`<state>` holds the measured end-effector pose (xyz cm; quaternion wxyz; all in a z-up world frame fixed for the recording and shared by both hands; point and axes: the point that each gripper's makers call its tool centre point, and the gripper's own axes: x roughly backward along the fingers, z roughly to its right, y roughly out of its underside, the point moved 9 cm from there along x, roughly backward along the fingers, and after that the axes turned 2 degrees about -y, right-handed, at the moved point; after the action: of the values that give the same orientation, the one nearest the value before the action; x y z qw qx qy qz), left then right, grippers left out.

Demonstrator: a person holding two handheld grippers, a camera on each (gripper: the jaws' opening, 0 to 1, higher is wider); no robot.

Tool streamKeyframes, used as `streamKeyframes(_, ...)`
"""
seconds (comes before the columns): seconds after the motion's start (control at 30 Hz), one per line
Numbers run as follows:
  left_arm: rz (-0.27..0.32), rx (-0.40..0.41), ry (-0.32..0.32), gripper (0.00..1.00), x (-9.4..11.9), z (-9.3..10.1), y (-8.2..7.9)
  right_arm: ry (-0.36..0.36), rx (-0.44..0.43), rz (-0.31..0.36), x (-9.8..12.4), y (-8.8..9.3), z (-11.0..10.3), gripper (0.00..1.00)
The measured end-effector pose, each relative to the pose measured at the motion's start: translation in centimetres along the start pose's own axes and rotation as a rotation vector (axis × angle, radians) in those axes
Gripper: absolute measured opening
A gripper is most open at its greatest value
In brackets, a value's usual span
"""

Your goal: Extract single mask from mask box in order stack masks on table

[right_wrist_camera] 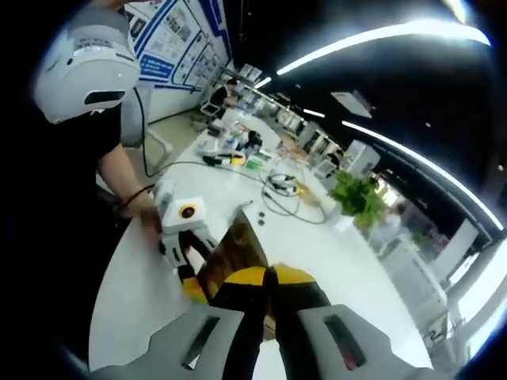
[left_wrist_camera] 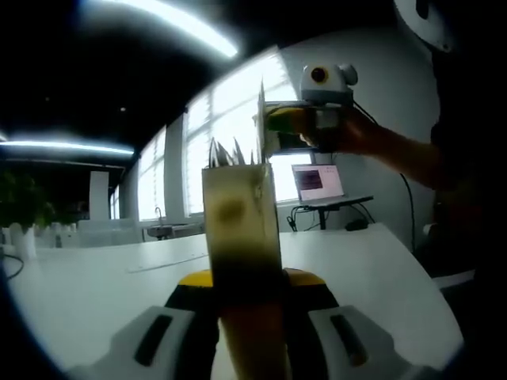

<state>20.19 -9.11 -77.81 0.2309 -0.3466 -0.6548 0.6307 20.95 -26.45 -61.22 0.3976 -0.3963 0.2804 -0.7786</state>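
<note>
The table (left_wrist_camera: 95,277) is the largest item: a long white surface that runs under both grippers; in the right gripper view it (right_wrist_camera: 135,269) extends far back and carries cables (right_wrist_camera: 289,194), small clutter and a potted plant (right_wrist_camera: 356,198). In the left gripper view, bright windows (left_wrist_camera: 230,119) stand behind the table, and an open laptop (left_wrist_camera: 317,184) sits near its far edge. The person (right_wrist_camera: 91,150), in dark clothing and a white helmet (right_wrist_camera: 91,67), stands at the table's edge. The mask box (left_wrist_camera: 242,229) is held upright above the table, with white mask edges projecting from its open top; in the right gripper view it (right_wrist_camera: 238,249) appears as a brownish slab between the two grippers. The left gripper (left_wrist_camera: 252,317) has its jaws pressed against the lower part of the box, pinching it; in the right gripper view the same gripper (right_wrist_camera: 186,253), held by a hand (right_wrist_camera: 142,207), grips the box's far end. The right gripper (right_wrist_camera: 268,324) has its jaws pressed together just beside the near edge of the box; whether a mask lies between them cannot be determined. In the left gripper view the right gripper (left_wrist_camera: 313,119) is raised above and behind the box, with a thin pale sheet edge (left_wrist_camera: 261,119) just beside it; contact between the two cannot be determined.
</note>
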Motion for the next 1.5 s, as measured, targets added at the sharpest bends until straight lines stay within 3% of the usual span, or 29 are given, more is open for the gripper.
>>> streamKeyframes(0.67,-0.013,0.042,0.007,0.32,-0.1,-0.4,0.1,0.107,-0.105,0.060,0.9,0.1,-0.2,0.00)
streamKeyframes(1.33,-0.011,0.036,-0.009,0.33,0.1,0.2,0.1,0.224,-0.095,0.115,3.5,-1.8,0.6,0.00)
streamKeyframes(1.5,-0.017,0.035,-0.009,0.33,0.1,0.1,0.1,0.281,-0.090,0.134,4.2,-1.9,0.7,0.00)
